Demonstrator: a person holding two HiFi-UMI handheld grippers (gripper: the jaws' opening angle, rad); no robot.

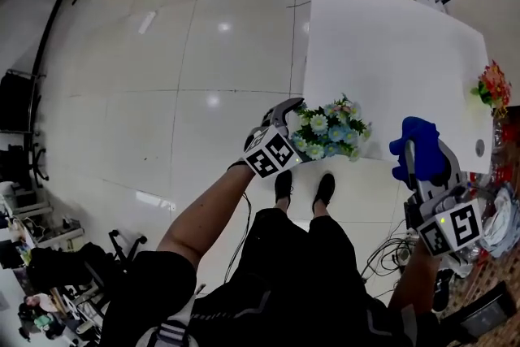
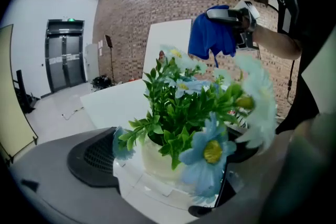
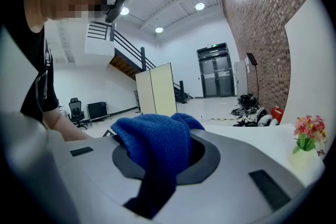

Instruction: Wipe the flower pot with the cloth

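Left gripper view shows the left gripper point(image 2: 164, 168) with jaws spread wide either side of the flower pot point(image 2: 149, 159), not pressing it. The pot stands near the edge of the white table point(image 1: 382, 53). The right gripper point(image 3: 173, 165) clamps the blue cloth point(image 3: 149, 139), clear of the pot.

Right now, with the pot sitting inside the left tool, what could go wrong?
The pot stands near the table edge, between the open jaws of the left tool; a bump could tip it or push it off. The flowers spill over that tool, so closing might crush petals. The cloth hangs loose from the right tool and could snag on leaves.
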